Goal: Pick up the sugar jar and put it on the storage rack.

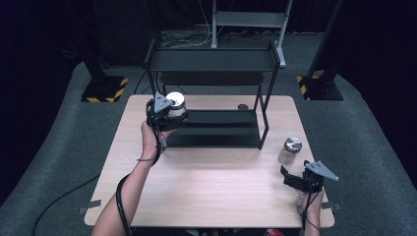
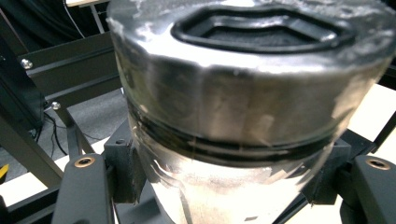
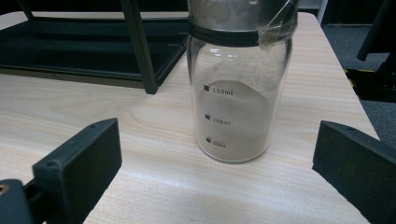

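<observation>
My left gripper (image 1: 169, 115) is shut on a silver-lidded glass jar (image 1: 175, 104), held above the left end of the black shelf rack's lower tray (image 1: 221, 135). In the left gripper view that jar (image 2: 243, 107) sits between both jaws, its lid with a black recessed top close to the camera. A second jar (image 1: 290, 150) with a metal lid stands upright on the table at the right. My right gripper (image 1: 290, 178) is open just in front of it. In the right gripper view this jar (image 3: 238, 88) holds pale powder, with 150, 100 and 50 ml marks, standing beyond the wide-apart jaws.
The two-level black rack (image 1: 214, 59) stands at the back middle of the wooden table (image 1: 206, 187). A small dark round object (image 1: 242, 106) lies on the table behind the lower tray. A rack post (image 3: 140, 51) stands to the left of the right-hand jar.
</observation>
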The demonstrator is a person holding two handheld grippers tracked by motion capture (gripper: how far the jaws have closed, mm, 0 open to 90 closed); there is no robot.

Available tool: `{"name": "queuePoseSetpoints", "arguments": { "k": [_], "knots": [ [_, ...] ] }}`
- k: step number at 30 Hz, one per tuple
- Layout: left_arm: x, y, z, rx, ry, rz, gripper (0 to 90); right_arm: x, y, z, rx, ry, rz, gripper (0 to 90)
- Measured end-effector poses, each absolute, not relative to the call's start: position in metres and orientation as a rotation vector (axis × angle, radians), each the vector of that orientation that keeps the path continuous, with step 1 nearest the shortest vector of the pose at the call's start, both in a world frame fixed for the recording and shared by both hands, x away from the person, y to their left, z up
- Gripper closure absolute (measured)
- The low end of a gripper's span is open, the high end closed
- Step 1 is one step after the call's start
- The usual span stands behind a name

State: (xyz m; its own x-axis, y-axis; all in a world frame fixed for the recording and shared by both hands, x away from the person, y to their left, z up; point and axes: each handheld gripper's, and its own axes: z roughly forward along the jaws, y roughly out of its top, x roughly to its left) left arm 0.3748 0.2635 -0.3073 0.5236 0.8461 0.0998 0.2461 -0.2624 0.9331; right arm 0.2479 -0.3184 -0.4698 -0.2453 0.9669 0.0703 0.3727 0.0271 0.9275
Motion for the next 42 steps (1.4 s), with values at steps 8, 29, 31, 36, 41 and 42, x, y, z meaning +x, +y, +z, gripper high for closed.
{"name": "queuePoseSetpoints", "arguments": {
  "k": [8, 29, 31, 36, 41, 42],
  "knots": [
    [0.382, 0.261, -0.299, 1.788, 0.906, 0.756, 30.2, 0.248, -0.319, -0.470, 1.376, 1.682, 1.211, 0.4],
    [0.396, 0.261, -0.273, 1.792, 0.888, 0.740, 30.2, 0.248, -0.319, -0.469, 1.377, 1.682, 1.211, 0.5],
    [0.397, 0.260, -0.271, 1.798, 0.887, 0.740, 30.2, 0.248, -0.319, -0.469, 1.377, 1.683, 1.211, 0.5],
    [0.399, 0.259, -0.267, 1.796, 0.882, 0.736, 30.2, 0.248, -0.319, -0.469, 1.377, 1.684, 1.211, 0.5],
    [0.400, 0.258, -0.262, 1.796, 0.876, 0.740, 30.2, 0.249, -0.319, -0.469, 1.376, 1.684, 1.210, 0.5],
    [0.400, 0.258, -0.261, 1.795, 0.874, 0.738, 30.2, 0.248, -0.318, -0.469, 1.376, 1.684, 1.209, 0.6]
  ]
}}
